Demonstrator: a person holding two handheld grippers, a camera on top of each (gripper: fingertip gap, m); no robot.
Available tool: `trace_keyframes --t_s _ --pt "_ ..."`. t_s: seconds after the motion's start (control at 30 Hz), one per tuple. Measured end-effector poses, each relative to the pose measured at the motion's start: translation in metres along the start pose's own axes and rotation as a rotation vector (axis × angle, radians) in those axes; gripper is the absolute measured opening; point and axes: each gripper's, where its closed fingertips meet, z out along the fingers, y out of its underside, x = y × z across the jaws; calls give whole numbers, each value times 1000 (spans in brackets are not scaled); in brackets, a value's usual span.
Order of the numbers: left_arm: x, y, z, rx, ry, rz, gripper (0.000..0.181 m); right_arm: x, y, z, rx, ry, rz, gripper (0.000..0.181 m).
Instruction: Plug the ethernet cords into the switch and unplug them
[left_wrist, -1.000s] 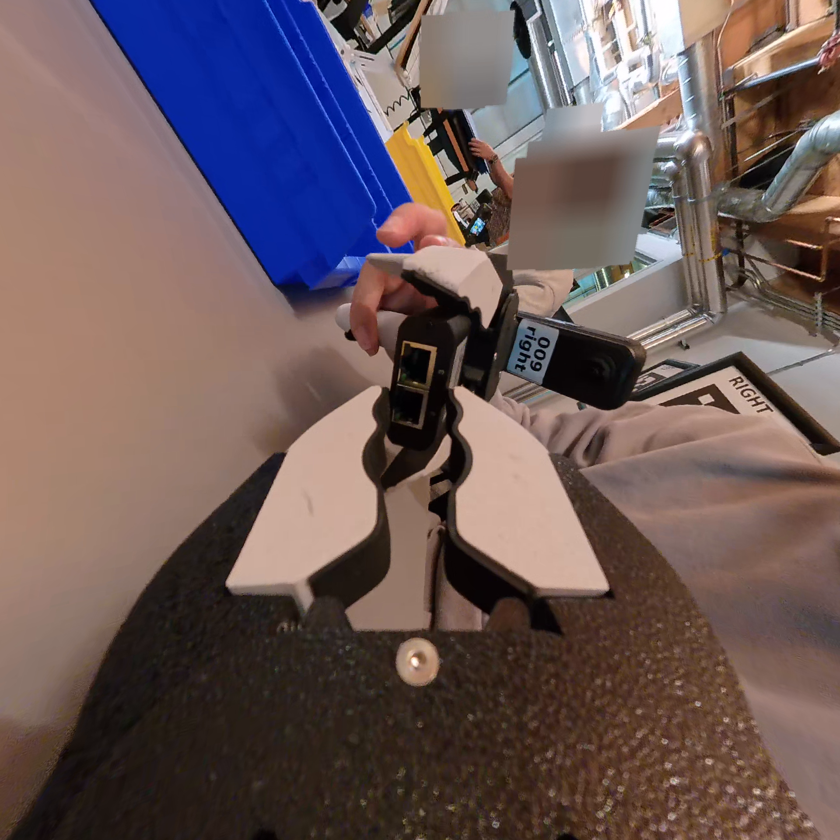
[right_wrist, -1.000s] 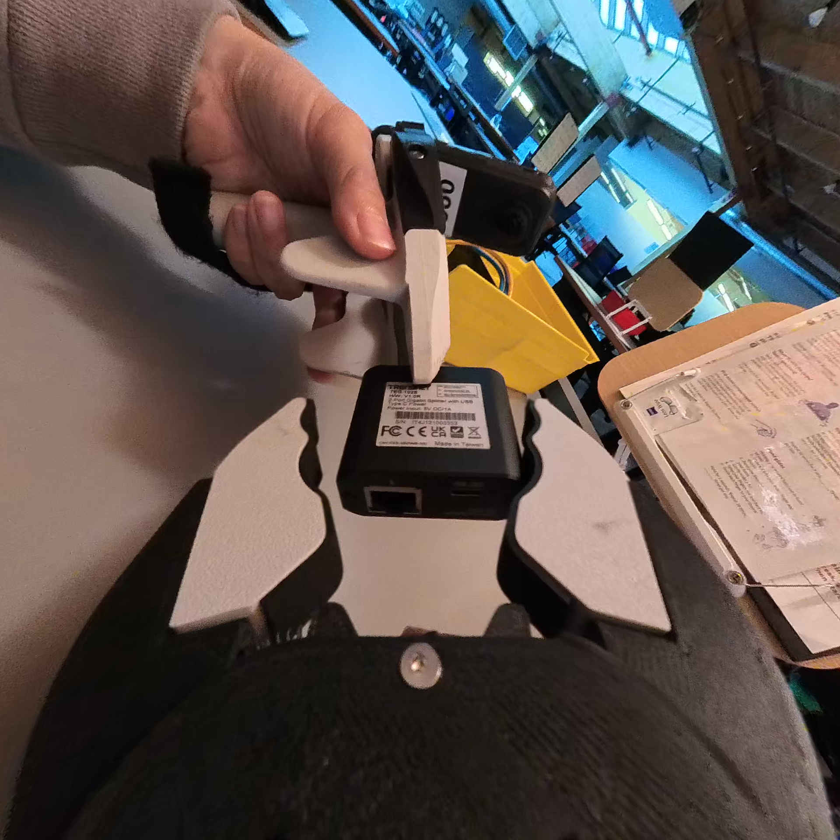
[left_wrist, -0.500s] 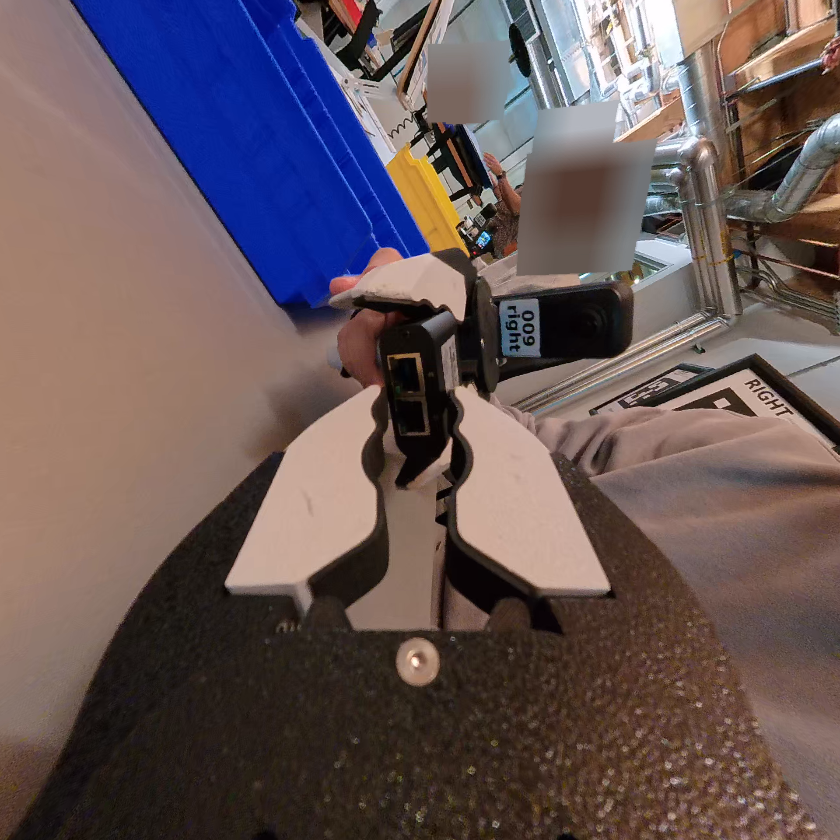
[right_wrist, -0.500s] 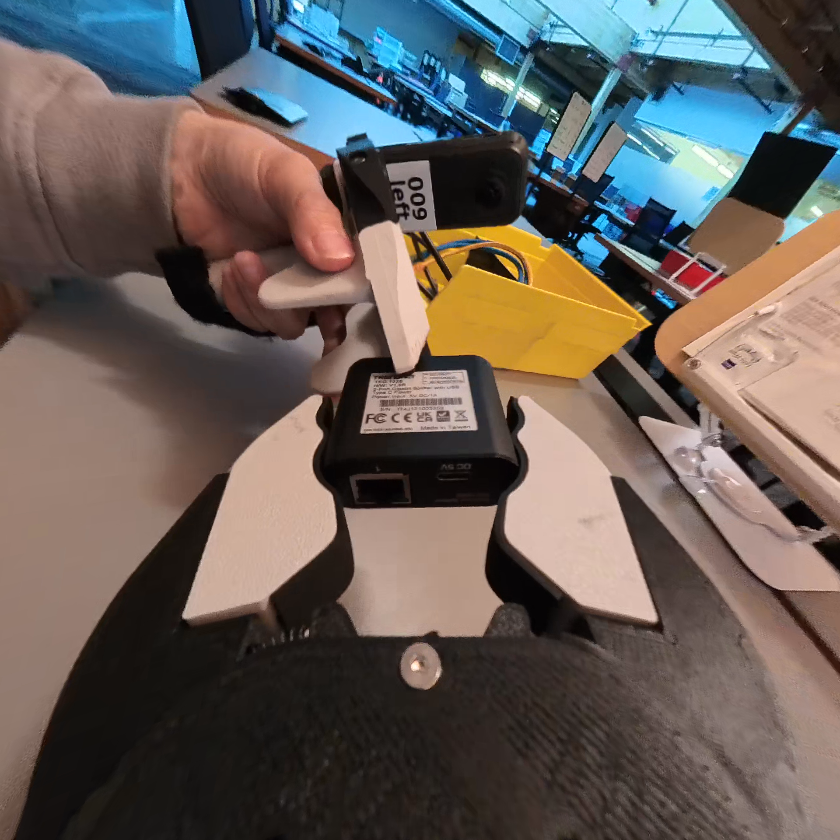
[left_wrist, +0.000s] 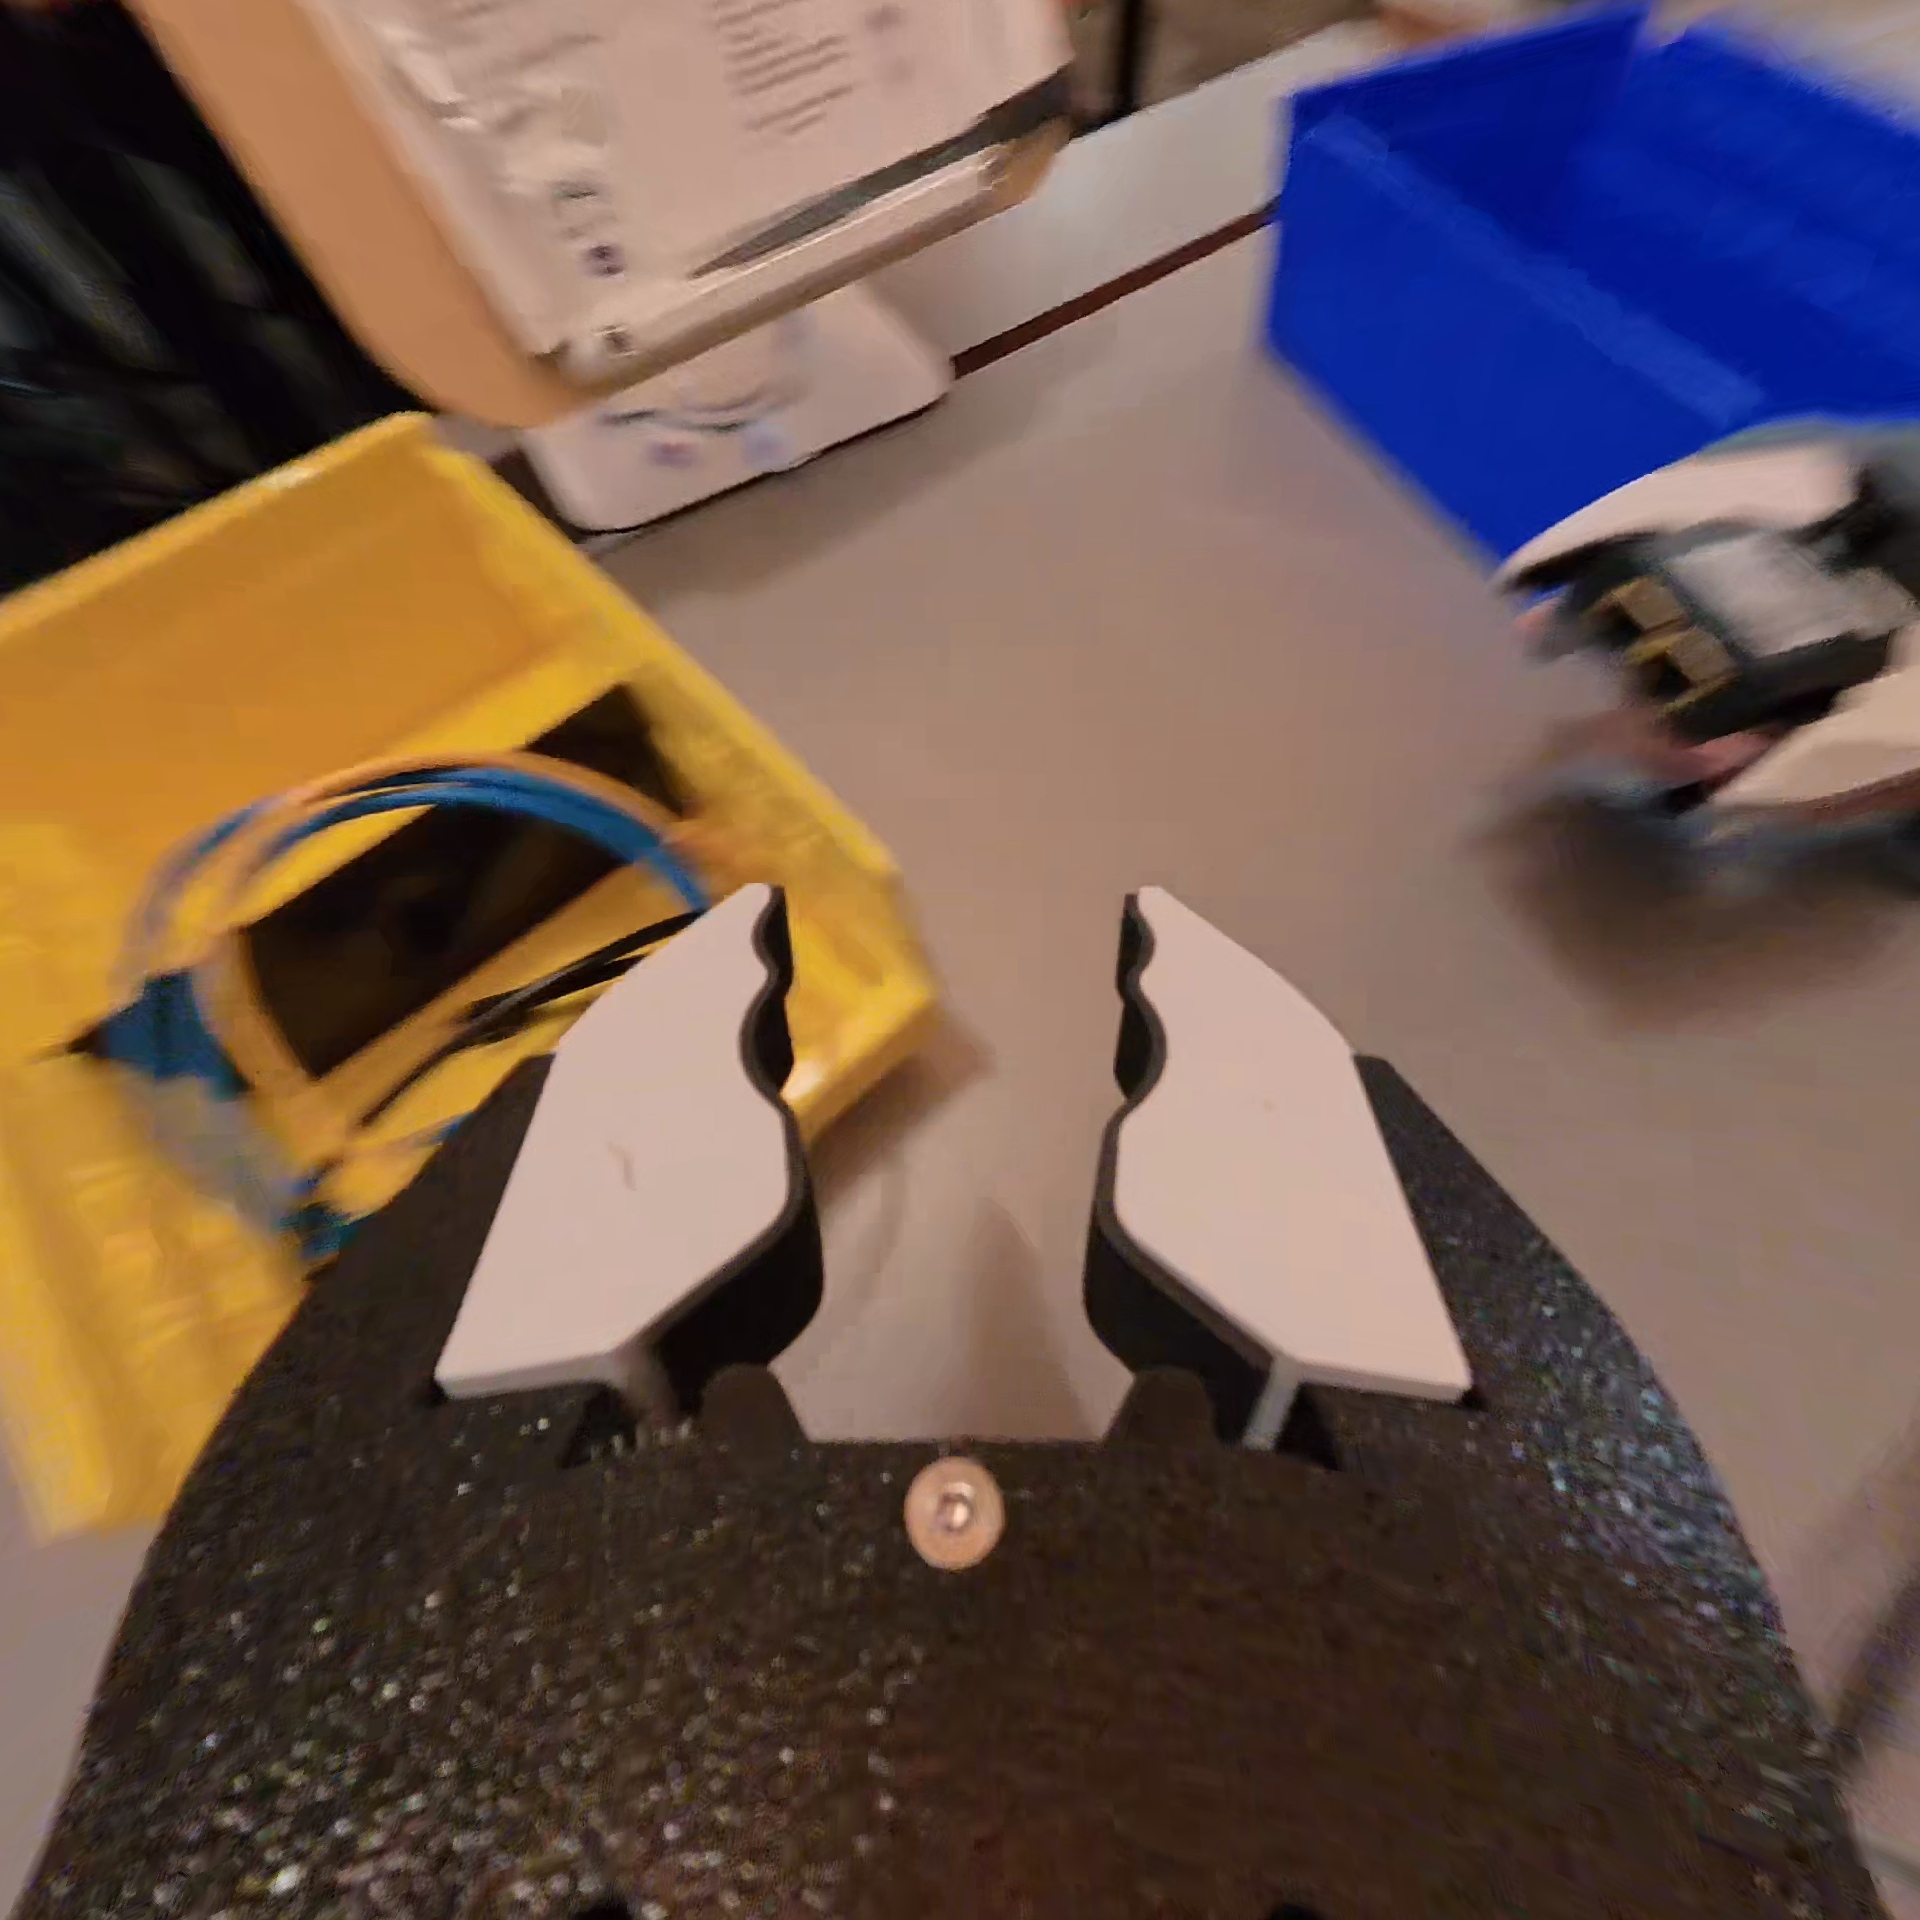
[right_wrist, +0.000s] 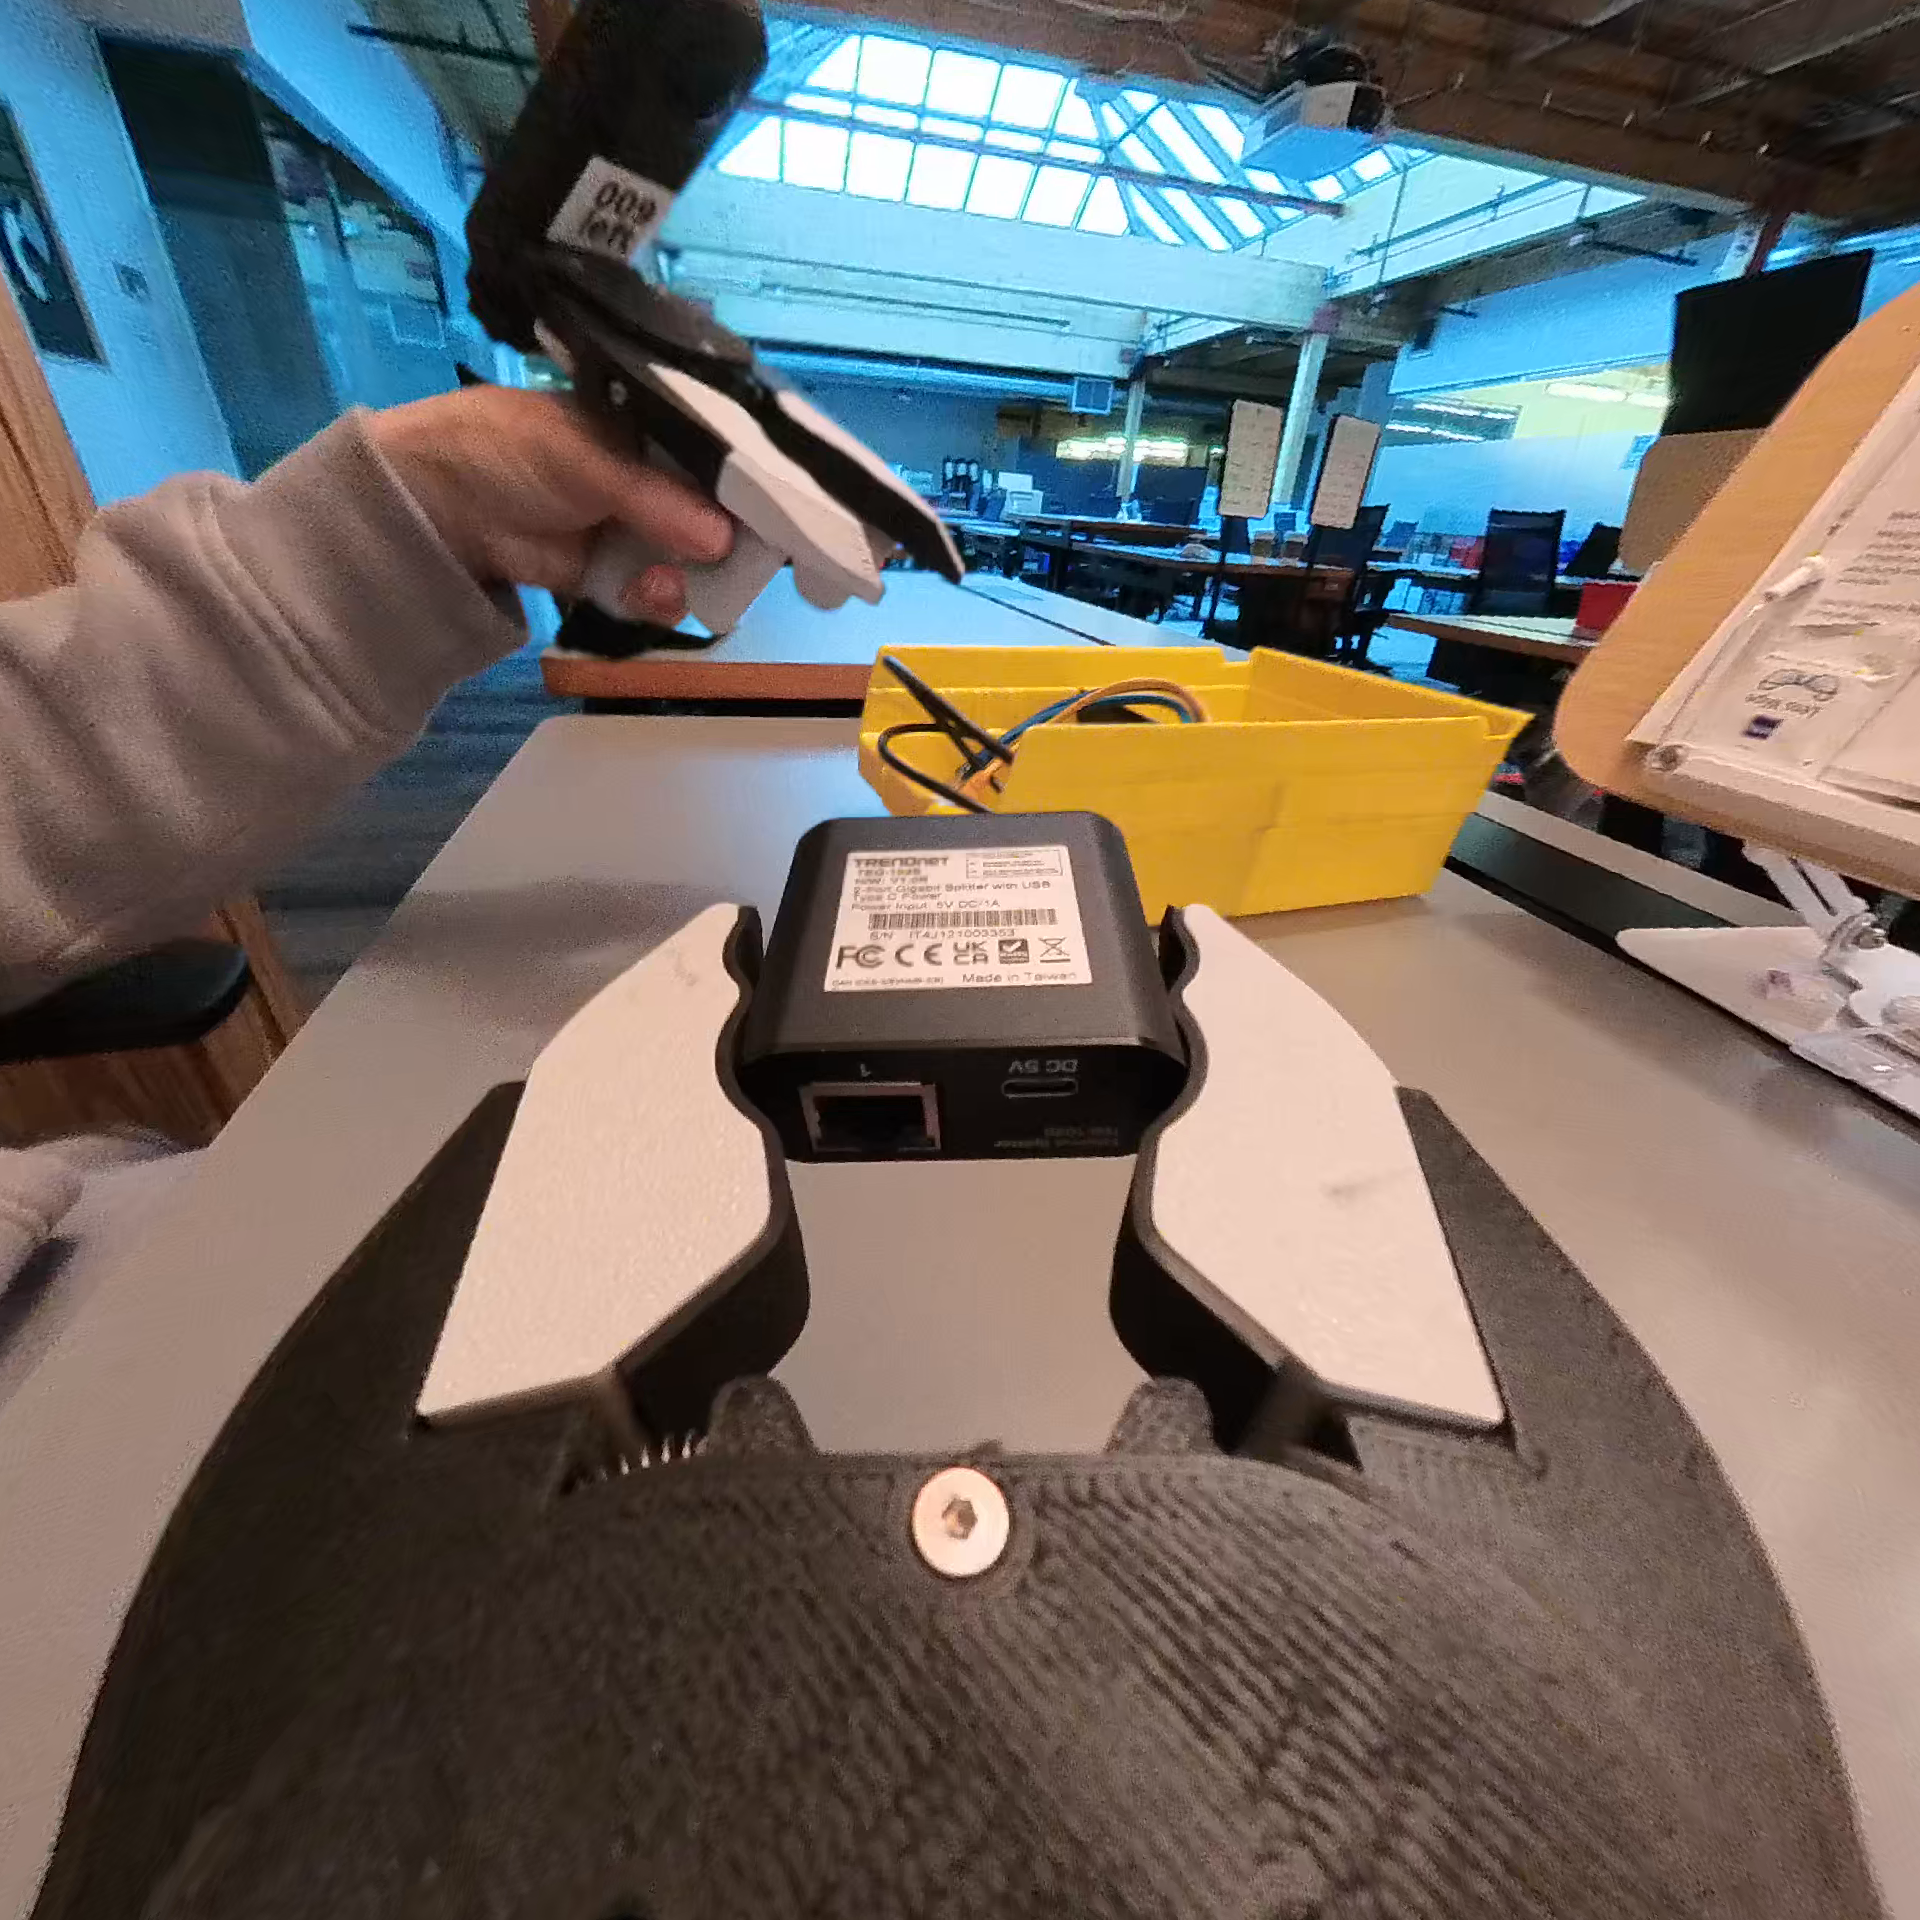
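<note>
The right gripper (right_wrist: 958, 997) is near, and its jaws are clamped on the two sides of the small black switch (right_wrist: 954, 971). The switch is held just above the grey worktop (right_wrist: 582, 831), with its white sticker facing up and one port facing the camera. The left gripper (left_wrist: 954, 940) has its jaws apart, with nothing between them. It hangs over the worktop, next to the yellow bin (left_wrist: 343, 665). The blue and black cords (left_wrist: 436, 821) lie coiled in that bin, past the switch. Far off to the right of the left gripper sits a blue bin (left_wrist: 1538, 312).
</note>
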Motion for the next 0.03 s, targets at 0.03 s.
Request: trace_keyframes --t_s 0.03 --pt "-12 7 -2 -42 -62 64 63 -1 1 0 -4 -8 -3 73"
